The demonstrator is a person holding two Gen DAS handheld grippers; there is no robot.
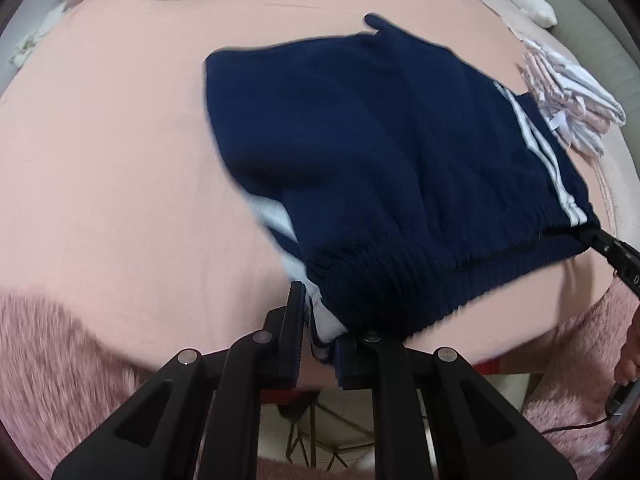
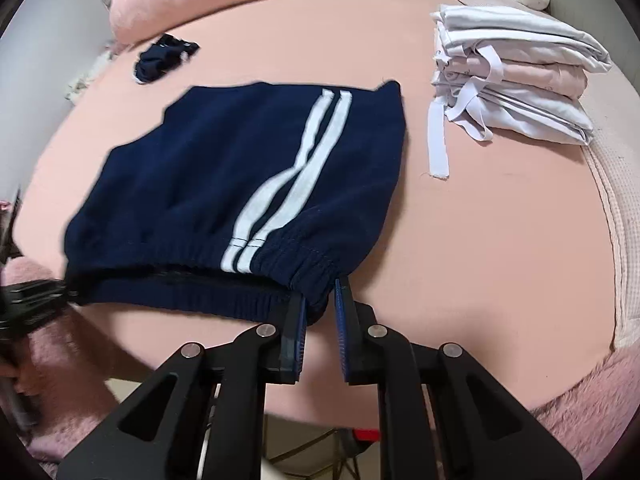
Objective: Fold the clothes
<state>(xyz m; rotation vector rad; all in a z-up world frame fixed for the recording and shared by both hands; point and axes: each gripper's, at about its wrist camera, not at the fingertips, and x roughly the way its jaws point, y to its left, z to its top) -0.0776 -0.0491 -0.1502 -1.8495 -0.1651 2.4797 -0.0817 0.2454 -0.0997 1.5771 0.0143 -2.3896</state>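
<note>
A navy garment with two white side stripes (image 2: 240, 168) lies folded on the pink bed; it also shows in the left wrist view (image 1: 384, 168). My left gripper (image 1: 320, 320) is shut on its near left waistband corner. My right gripper (image 2: 320, 296) is shut on the near right waistband corner, with cloth bunched between the pads. The right gripper shows at the right edge of the left wrist view (image 1: 612, 248), and the left gripper at the left edge of the right wrist view (image 2: 36, 296).
A stack of folded white and pale pink clothes (image 2: 516, 76) sits at the right, with a loose white strap (image 2: 438, 140). A small crumpled navy garment (image 2: 164, 60) lies at the far left. A pink pillow (image 2: 192, 0) is behind it. A fuzzy pink blanket (image 1: 60, 352) covers the near edge.
</note>
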